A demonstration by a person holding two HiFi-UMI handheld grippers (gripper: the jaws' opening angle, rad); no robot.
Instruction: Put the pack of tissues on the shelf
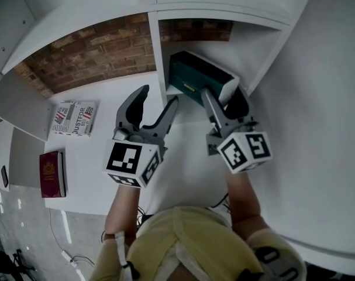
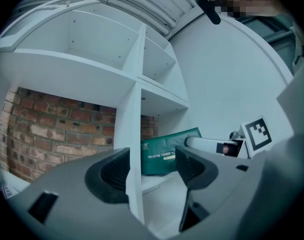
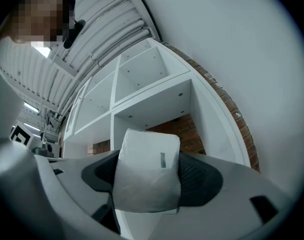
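While right gripper (image 1: 221, 93) clamps tissue pack (image 1: 192, 75) | pack partly behind jaws

White open-backed shelf unit (image 1: 155, 51) against a red brick wall (image 1: 95, 51). On its lower board (image 1: 107, 139), left of the upright divider (image 1: 159, 69), lie a flat black-and-white printed packet (image 1: 75, 117) and, nearer the front edge, a dark red book (image 1: 52, 174). A green plastic-wrapped tissue pack (image 1: 195, 81) occupies the right compartment; contact with the board cannot be told.

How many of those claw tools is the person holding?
2. The left gripper is open and empty, in front of the shelf divider. The right gripper is shut on the tissue pack, right of that divider. No others show.
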